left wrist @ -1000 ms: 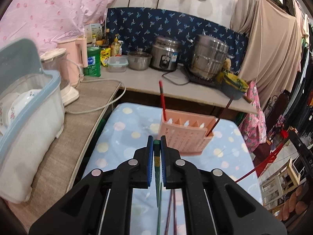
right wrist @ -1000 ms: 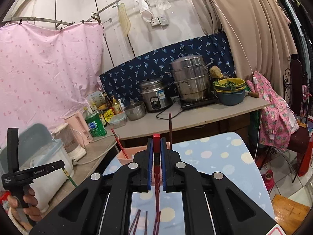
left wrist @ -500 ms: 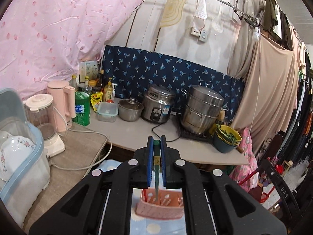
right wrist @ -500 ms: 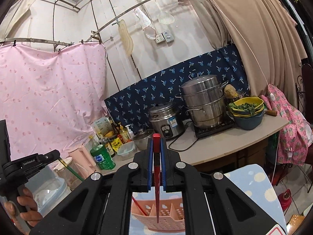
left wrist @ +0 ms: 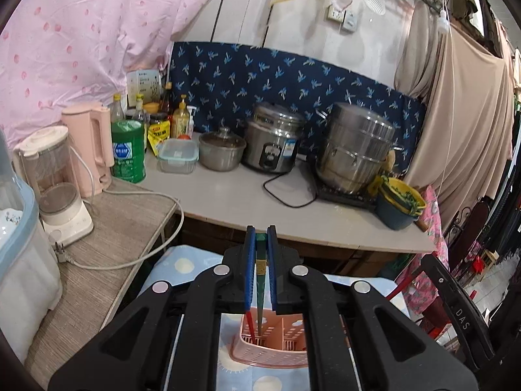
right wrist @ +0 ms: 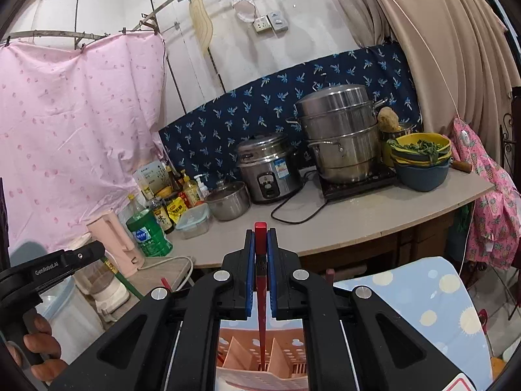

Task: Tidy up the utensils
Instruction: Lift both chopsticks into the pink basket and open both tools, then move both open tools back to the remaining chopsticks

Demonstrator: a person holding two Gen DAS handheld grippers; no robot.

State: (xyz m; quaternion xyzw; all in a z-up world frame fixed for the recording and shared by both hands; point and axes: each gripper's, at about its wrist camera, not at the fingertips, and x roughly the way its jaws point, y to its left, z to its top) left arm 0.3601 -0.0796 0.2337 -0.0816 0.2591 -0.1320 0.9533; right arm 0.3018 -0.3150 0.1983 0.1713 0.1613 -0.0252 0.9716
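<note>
As chopsticks hang, tools (left wrist: 260, 251) (right wrist: 260, 254) upright.

Two grippers: left gripper (left wrist: 260, 244), right gripper (right wrist: 260, 244).
Chopsticks: one green chopstick (left wrist: 259, 290), two red chopsticks (left wrist: 248, 323), (right wrist: 261, 293) across both views.
One pink utensil basket (left wrist: 270, 348), bottom centre.
Counter, mid-frame: one rice cooker (left wrist: 273, 145), one steamer pot (left wrist: 353, 150), one lidded saucepan (left wrist: 222, 148), one pink kettle (left wrist: 89, 143), one blender (left wrist: 53, 179).
</note>
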